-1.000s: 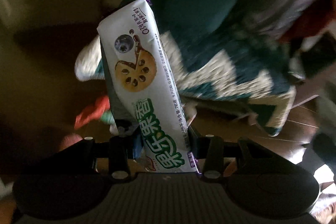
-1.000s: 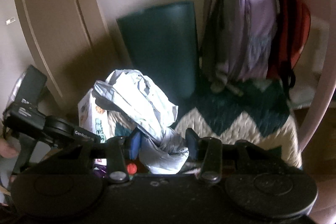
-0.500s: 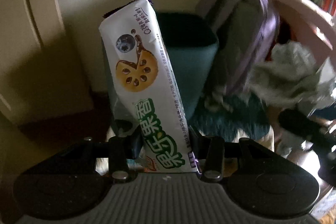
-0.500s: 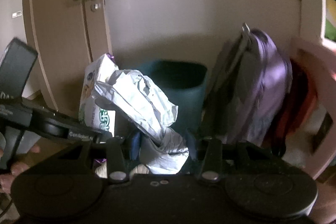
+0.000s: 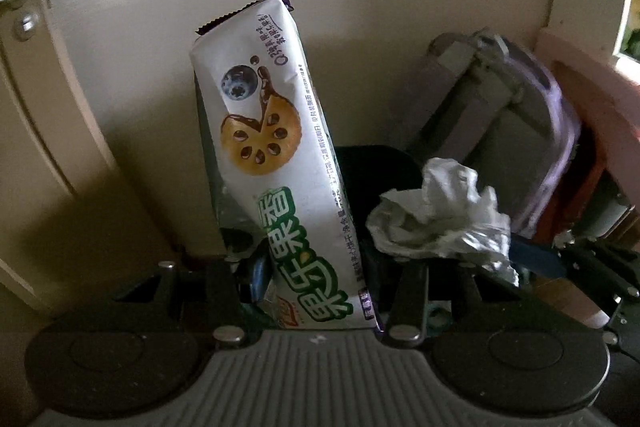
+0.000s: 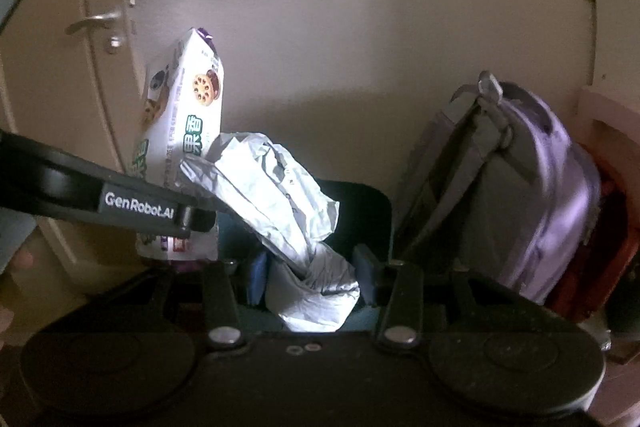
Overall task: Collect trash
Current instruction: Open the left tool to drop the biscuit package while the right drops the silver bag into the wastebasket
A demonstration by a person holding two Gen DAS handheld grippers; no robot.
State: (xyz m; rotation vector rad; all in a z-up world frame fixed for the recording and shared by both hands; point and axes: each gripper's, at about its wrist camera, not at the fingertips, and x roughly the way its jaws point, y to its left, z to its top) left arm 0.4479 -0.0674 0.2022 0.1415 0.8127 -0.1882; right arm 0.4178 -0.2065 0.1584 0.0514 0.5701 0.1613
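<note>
1. Beige wall point(image 6: 320, 27) and a door point(image 6: 60, 67) stand behind a dark bin point(image 6: 360, 211), beside a purple backpack point(image 6: 520, 187).
2. Left gripper point(image 5: 312, 283): jaws partly closed on the biscuit wrapper point(image 5: 272, 155), upright between them.
3. Right gripper point(image 6: 312, 275): jaws clamp crumpled paper point(image 6: 288, 211), just before the bin.
4. Both pieces seem to be held high so they can drop inside.

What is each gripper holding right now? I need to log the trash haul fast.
Left gripper: closed on the biscuit packet.
Right gripper: closed on the crumpled plastic bag.
</note>
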